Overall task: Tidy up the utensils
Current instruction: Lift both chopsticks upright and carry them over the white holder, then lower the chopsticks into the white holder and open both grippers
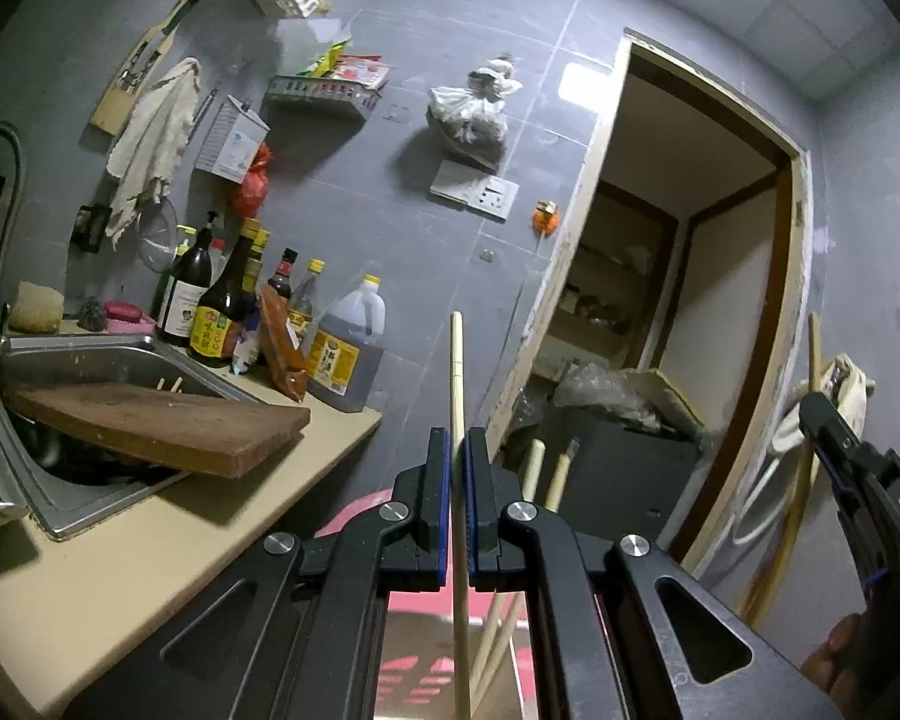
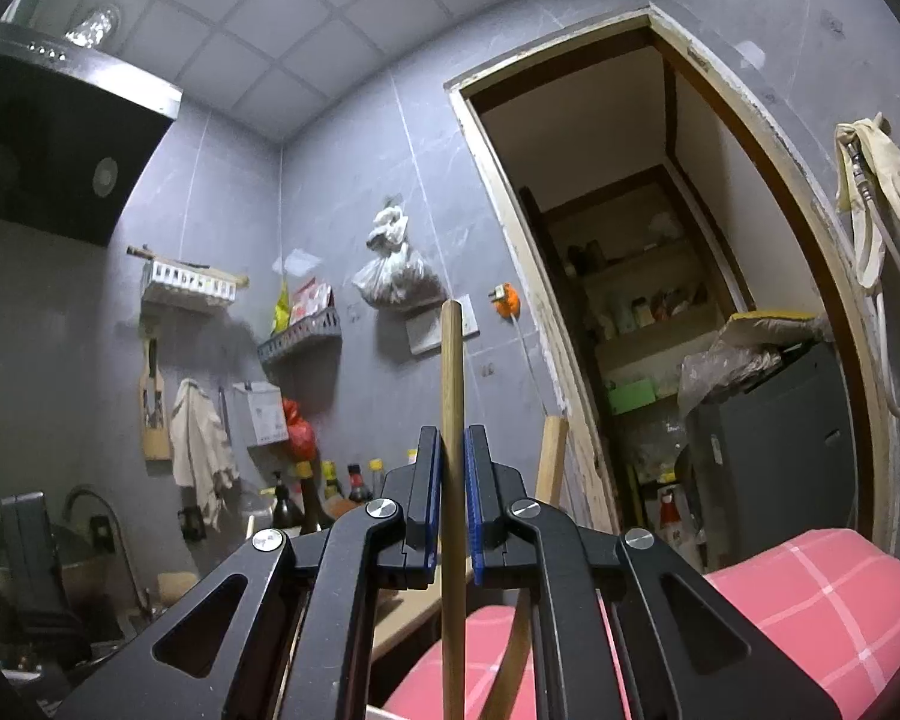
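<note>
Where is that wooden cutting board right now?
In the left wrist view, the cutting board lies tilted across the sink at left, in front of the bottles.

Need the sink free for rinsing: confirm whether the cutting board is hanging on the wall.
No, the cutting board lies tilted across the sink, one end jutting over the counter.

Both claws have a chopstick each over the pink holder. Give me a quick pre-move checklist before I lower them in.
1. Left claw shut on its pale chopstick: ok.
2. Right claw shut on its darker chopstick: ok.
3. Both sticks upright between the pads: ok.
4. Lower stick tips lined up with a slot of the pink holder: cannot tell, hidden by the claw bodies.
5. Two claws apart from each other: ok in the left wrist view.
6. Other sticks already standing below: ok.
</note>
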A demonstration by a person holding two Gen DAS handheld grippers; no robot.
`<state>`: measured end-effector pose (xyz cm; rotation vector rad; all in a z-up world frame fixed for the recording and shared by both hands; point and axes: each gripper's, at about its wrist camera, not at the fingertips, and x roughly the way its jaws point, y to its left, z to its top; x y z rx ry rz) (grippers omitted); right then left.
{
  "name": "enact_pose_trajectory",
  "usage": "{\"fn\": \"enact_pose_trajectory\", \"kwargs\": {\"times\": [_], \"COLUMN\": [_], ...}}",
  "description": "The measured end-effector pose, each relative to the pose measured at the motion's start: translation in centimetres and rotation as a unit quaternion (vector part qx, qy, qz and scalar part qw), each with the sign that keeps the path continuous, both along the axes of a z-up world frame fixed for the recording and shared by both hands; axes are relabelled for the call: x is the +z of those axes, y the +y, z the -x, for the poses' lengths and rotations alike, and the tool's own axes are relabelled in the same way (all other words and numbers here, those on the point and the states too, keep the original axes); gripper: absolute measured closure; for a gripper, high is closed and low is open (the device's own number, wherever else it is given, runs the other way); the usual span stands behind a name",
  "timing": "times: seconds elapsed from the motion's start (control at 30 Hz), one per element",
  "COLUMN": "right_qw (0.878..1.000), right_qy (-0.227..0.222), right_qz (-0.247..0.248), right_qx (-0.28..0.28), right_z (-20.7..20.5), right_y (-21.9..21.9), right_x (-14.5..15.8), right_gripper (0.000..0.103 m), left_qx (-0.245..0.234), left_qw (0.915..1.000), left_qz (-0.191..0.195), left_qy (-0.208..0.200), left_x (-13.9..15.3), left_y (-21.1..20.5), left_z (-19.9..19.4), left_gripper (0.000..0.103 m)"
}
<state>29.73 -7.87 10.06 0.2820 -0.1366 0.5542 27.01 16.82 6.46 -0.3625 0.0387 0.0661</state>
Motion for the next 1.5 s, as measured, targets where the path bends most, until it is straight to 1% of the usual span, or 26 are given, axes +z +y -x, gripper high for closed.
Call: {"fn": "enact_pose_trajectory", "kwargs": {"times": [0.2,0.43,0.67,0.8,0.83,0.87,0.9,0.93,0.97,1.0,1.03,1.1,1.17,1.23,1.27,1.3,1.37,1.4,1.43,1.47,1.5], "right_qw": [0.999,0.997,0.994,0.994,0.993,0.993,0.993,0.993,0.994,0.994,0.994,0.994,0.995,0.996,0.996,0.996,0.996,0.996,0.996,0.996,0.996], "right_qy": [0.032,0.059,0.077,0.079,0.079,0.079,0.079,0.077,0.074,0.072,0.069,0.063,0.055,0.051,0.049,0.047,0.044,0.044,0.045,0.047,0.048], "right_qz": [0.028,0.051,0.071,0.078,0.078,0.079,0.080,0.081,0.083,0.085,0.086,0.086,0.080,0.077,0.076,0.076,0.076,0.078,0.078,0.078,0.078], "right_qx": [0.010,0.023,0.024,0.025,0.026,0.025,0.025,0.025,0.023,0.021,0.019,0.012,0.006,0.000,-0.005,-0.007,-0.013,-0.017,-0.019,-0.022,-0.024], "right_z": [0.3,0.8,1.2,1.6,1.8,2.0,2.1,2.4,2.5,2.7,2.9,3.3,3.8,4.3,4.6,4.8,5.4,5.7,6.1,6.5,6.8], "right_y": [0.0,-0.2,-0.2,-0.5,-0.6,-0.7,-0.9,-1.0,-1.2,-1.3,-1.5,-2.1,-2.9,-3.6,-4.0,-4.4,-5.2,-5.7,-6.3,-6.8,-7.2], "right_x": [-0.7,-1.3,-1.6,-1.5,-1.4,-1.3,-1.2,-1.0,-0.8,-0.7,-0.5,0.0,0.5,0.9,1.2,1.3,1.7,1.8,1.9,2.0,2.1], "right_gripper": [0.097,0.096,0.096,0.092,0.089,0.083,0.079,0.077,0.077,0.077,0.076,0.072,0.061,0.055,0.051,0.049,0.045,0.044,0.037,0.031,0.028], "left_qx": [-0.011,-0.046,-0.061,-0.066,-0.067,-0.068,-0.069,-0.069,-0.069,-0.070,-0.073,-0.074,-0.076,-0.078,-0.080,-0.082,-0.083,-0.083,-0.085,-0.086,-0.088], "left_qw": [0.9996,0.9972,0.9947,0.9936,0.9935,0.9934,0.9933,0.9933,0.9933,0.9933,0.9933,0.9934,0.9934,0.9935,0.9936,0.9937,0.9939,0.9940,0.9941,0.9941,0.9940], "left_qz": [-0.017,-0.029,-0.026,-0.026,-0.026,-0.026,-0.026,-0.027,-0.027,-0.027,-0.027,-0.028,-0.032,-0.033,-0.033,-0.033,-0.037,-0.037,-0.038,-0.038,-0.039], "left_qy": [0.018,0.052,0.078,0.087,0.088,0.089,0.089,0.089,0.089,0.088,0.085,0.083,0.079,0.076,0.073,0.069,0.063,0.061,0.056,0.053,0.051], "left_x": [-0.5,-1.2,-1.7,-1.7,-1.6,-1.5,-1.3,-1.1,-1.0,-0.8,-0.5,-0.1,0.4,0.9,1.2,1.4,2.0,2.2,2.5,2.7,2.9], "left_y": [-0.8,-1.6,-1.8,-2.0,-2.2,-2.3,-2.4,-2.6,-2.7,-2.9,-3.1,-3.4,-3.9,-4.3,-4.5,-4.7,-5.3,-5.5,-5.9,-6.2,-6.5], "left_z": [0.3,0.4,0.8,1.1,1.3,1.4,1.5,1.8,1.8,2.0,2.3,2.5,3.0,3.5,3.7,4.0,4.7,4.9,5.3,5.6,5.8], "left_gripper": [0.101,0.101,0.099,0.098,0.098,0.098,0.095,0.091,0.088,0.082,0.078,0.076,0.071,0.060,0.059,0.056,0.048,0.042,0.037,0.035,0.031]}}
